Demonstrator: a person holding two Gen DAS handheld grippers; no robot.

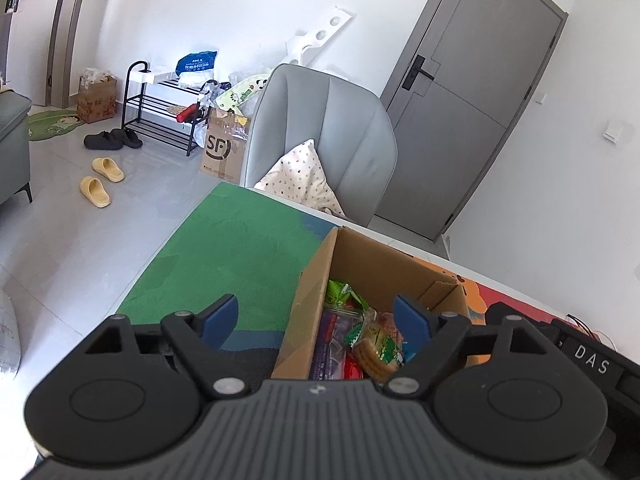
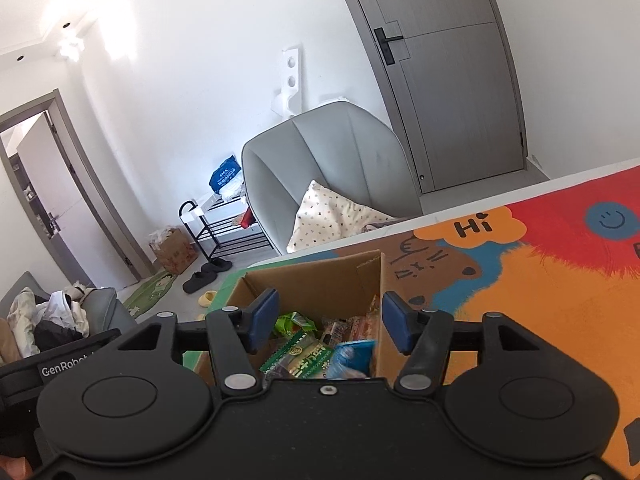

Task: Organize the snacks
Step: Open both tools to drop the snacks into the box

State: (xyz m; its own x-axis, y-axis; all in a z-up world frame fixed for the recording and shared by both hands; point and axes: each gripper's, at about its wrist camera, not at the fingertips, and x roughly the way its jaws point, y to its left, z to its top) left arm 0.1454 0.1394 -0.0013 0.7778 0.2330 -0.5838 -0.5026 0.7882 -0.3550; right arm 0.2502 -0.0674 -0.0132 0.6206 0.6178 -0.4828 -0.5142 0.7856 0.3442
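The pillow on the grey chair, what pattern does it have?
The pillow is cream with small dark dots, clearest in the right wrist view.

Snack-filled box (image 1: 320, 276) (jaws apart)

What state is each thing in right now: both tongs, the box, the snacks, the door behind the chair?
Left tongs: open, empty, above the box's left wall.
Right tongs: open, empty, over the box.
Cardboard box: open on top, upright on the mat.
Snack packets: piled loose inside the box, sealed as far as visible.
Grey door: shut.
Cushion: leaning on the chair seat.
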